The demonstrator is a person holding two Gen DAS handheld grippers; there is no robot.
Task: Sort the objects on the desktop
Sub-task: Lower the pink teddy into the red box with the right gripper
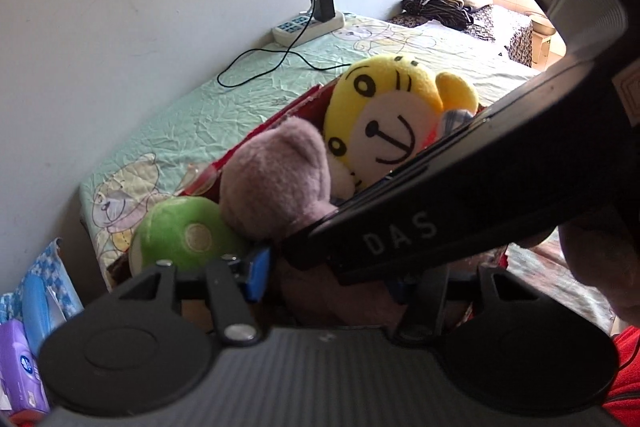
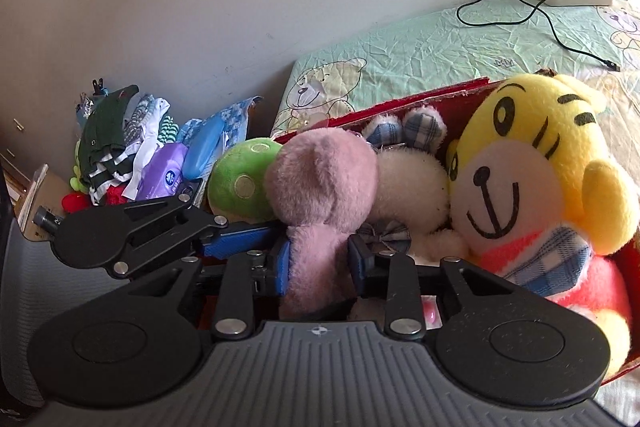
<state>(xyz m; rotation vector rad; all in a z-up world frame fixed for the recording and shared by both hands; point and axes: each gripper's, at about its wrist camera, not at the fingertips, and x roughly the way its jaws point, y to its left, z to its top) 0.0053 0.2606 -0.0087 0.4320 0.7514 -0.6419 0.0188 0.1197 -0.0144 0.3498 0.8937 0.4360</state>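
Fuzzy mauve plush toy point(image 2: 320, 187) — pinched between right hand-held gripper point(image 2: 318, 263) pads.

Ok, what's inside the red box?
The red box holds a yellow tiger plush, pink plush, white plush and green plush. The bottom is covered.

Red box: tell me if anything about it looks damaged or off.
The red box has a frayed, torn back rim, and it is overfilled: the yellow tiger toy and pink plush toy bulge above its edge.
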